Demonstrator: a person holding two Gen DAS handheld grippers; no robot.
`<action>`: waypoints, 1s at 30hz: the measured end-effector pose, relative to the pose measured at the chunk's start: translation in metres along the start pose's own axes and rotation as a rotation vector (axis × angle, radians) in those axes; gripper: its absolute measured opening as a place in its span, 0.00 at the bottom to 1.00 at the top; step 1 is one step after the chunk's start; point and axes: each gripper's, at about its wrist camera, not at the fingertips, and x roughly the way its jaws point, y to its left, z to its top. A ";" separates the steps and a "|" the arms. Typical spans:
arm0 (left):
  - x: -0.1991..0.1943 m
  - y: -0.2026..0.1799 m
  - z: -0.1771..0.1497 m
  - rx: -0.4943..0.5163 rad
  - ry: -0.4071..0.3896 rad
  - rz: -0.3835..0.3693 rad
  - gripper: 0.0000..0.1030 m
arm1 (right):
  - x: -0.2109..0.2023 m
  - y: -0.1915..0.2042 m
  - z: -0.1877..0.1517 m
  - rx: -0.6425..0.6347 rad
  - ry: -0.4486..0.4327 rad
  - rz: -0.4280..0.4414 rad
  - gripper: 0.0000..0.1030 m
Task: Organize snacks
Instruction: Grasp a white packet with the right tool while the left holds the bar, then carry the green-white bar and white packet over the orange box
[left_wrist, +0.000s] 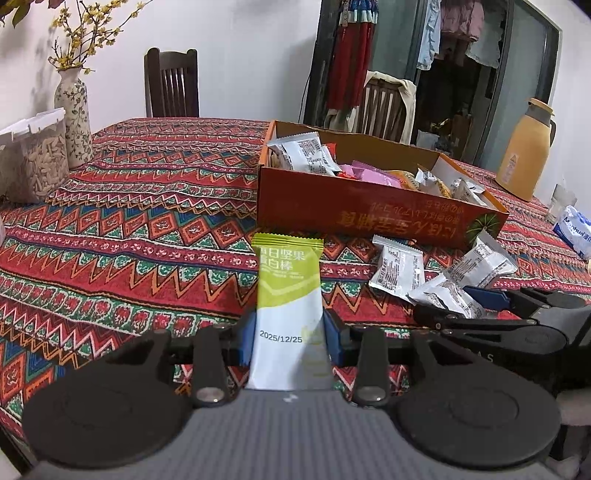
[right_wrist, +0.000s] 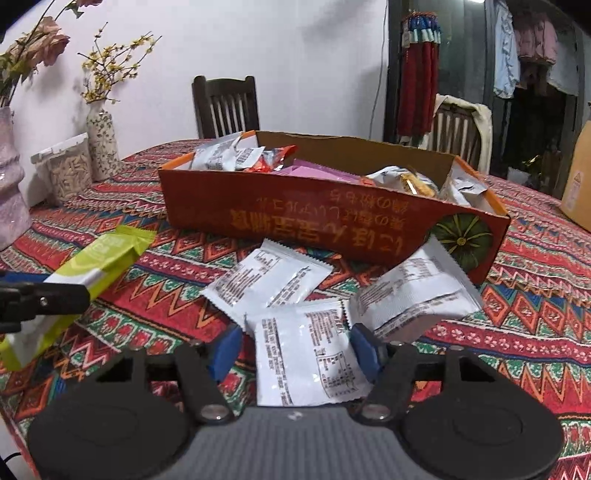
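Note:
My left gripper (left_wrist: 290, 338) is shut on a green and white snack bar (left_wrist: 288, 306), held above the table short of the orange snack box (left_wrist: 362, 206). The bar also shows at the left of the right wrist view (right_wrist: 88, 273). My right gripper (right_wrist: 297, 350) has its blue pads on either side of a white snack packet (right_wrist: 306, 358); the left pad stands a little off it, the right pad touches its edge. Two more white packets (right_wrist: 269, 280) (right_wrist: 413, 295) lie before the box (right_wrist: 332, 218), which holds several snacks.
A patterned red tablecloth (left_wrist: 147, 229) covers the table. A flowered vase (left_wrist: 75, 118) and a clear jar (left_wrist: 35, 158) stand at the far left, an orange thermos (left_wrist: 524, 147) and a tissue pack (left_wrist: 574, 229) at the right. Two chairs stand behind the table.

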 end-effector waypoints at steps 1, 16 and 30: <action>0.000 0.000 0.000 0.000 0.000 -0.001 0.37 | -0.001 0.000 0.000 0.002 0.002 0.002 0.64; -0.004 -0.003 0.001 0.007 -0.009 -0.012 0.37 | -0.029 0.010 -0.014 0.017 -0.096 -0.023 0.39; -0.021 -0.025 0.033 0.053 -0.114 -0.037 0.37 | -0.061 -0.007 0.009 0.041 -0.241 -0.065 0.39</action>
